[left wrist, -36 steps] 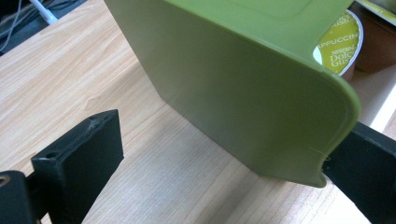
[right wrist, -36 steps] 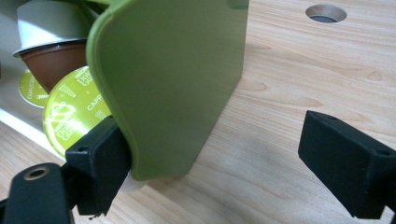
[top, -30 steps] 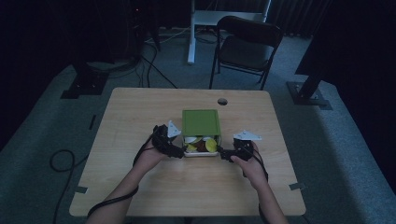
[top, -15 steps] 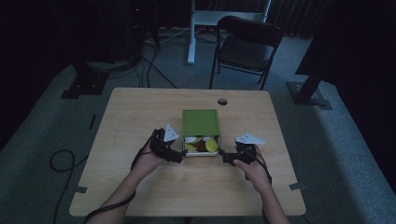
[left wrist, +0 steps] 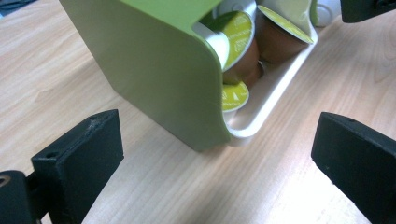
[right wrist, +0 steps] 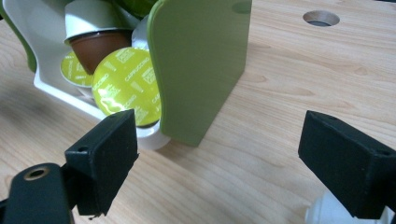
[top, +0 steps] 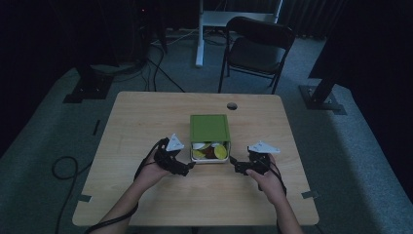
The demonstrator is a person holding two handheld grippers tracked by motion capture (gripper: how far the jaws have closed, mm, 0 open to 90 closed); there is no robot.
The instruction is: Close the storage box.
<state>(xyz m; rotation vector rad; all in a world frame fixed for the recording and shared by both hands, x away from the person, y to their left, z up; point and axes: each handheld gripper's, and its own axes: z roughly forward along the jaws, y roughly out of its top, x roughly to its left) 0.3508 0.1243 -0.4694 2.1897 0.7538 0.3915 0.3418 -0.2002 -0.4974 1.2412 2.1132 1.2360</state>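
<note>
text: "CAPPUCCINO" — yellow-green capsule lid (right wrist: 125, 86) | smaller print — probably illegible

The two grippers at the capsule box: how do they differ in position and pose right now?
The left gripper sits at the left front corner of the green box, nearly touching its white tray; the right gripper sits off the right front corner with a bare strip of table between. The left gripper's grey plate tilts up; the right gripper's lies flatter. Both are open, jaws spread wide toward the box, holding nothing.
</note>
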